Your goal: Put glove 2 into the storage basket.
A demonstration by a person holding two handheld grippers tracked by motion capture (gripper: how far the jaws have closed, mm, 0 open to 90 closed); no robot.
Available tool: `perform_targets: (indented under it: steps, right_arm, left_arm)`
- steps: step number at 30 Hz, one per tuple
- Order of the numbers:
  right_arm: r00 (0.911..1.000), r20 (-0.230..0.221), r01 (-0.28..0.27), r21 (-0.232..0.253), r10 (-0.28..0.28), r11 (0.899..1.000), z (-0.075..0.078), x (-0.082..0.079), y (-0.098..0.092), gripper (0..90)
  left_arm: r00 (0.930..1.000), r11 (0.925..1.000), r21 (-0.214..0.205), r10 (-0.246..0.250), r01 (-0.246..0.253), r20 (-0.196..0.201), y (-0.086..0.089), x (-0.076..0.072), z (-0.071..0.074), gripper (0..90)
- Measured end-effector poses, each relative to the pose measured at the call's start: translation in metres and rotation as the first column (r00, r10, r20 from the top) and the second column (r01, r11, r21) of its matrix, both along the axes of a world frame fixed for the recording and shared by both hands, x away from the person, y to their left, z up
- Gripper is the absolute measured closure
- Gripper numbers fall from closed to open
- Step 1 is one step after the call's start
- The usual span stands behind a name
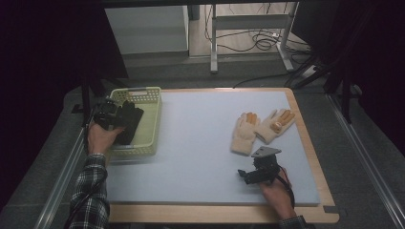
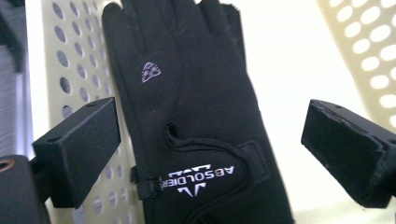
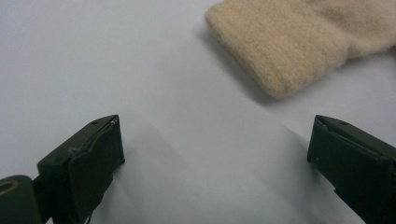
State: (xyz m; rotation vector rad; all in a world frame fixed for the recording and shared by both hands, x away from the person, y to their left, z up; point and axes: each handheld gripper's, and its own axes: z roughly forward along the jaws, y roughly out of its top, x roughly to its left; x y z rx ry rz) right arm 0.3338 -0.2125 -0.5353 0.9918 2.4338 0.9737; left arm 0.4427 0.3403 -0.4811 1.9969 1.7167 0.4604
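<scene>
Pale grey padding covers my worktop point(image 1: 200, 157), with one yellow basket point(image 1: 152, 125) at its left edge. By my reckoning the sorting is partway: one black glove point(image 2: 196, 116) lies in the basket, between the spread jaws of my left hand-held gripper point(image 1: 109, 117), untouched by them. Two beige gloves point(image 1: 260, 130) wait on the pad; my right hand-held gripper point(image 1: 255, 172) hovers near them, spread and empty.

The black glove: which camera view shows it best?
The left gripper view: the black glove lies close, its white logo readable, in the basket. The high view shows it small and dark. The right gripper view looks at a beige glove.
</scene>
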Motion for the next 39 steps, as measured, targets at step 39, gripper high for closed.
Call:
perform_targets:
  steps: [39]
  right_arm:
    - [1.0,-0.002,0.001,-0.002,-0.001,1.0,0.0,0.0,0.0,3.2]
  left_arm:
    - [0.8565,0.8915,-0.093,-0.391,0.443,0.337,-0.079,-0.065,0.034,0.0]
